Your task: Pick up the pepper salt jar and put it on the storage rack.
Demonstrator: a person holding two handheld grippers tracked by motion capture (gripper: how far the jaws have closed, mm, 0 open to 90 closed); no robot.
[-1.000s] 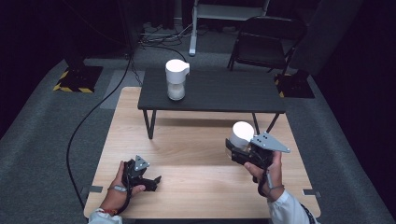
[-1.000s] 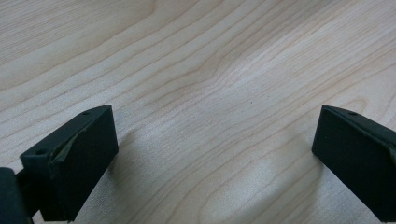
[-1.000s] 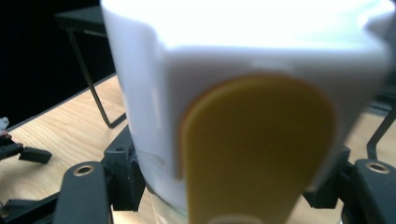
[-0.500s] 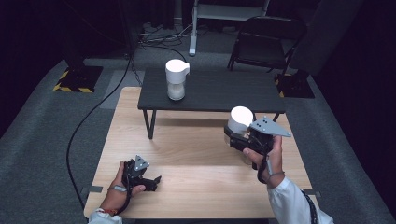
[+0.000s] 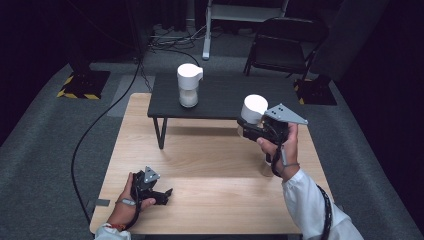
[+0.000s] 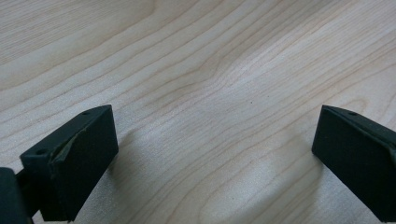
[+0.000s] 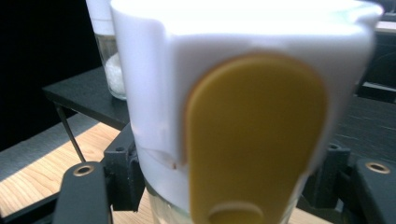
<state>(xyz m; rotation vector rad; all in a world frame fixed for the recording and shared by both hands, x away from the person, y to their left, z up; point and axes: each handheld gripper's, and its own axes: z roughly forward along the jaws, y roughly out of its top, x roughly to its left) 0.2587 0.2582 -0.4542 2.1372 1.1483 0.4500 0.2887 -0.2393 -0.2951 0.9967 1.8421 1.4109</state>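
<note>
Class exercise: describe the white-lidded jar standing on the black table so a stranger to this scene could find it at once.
Start at the wooden table; along its far edge stands a low black table. Near that table's left end sits a glass jar with a white lid and white contents at the bottom. Unlike the similar jar in the right gripper, it stands free, with no jaws around it.

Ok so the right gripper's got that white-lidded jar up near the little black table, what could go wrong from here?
1. The right gripper holds the jar just below its white lid, on clear glass; it could slip.
2. The jar hangs at the black table's front edge and might knock it if carried forward low.
3. A second lidded jar stands on that table; a careless placement could bump it.
</note>
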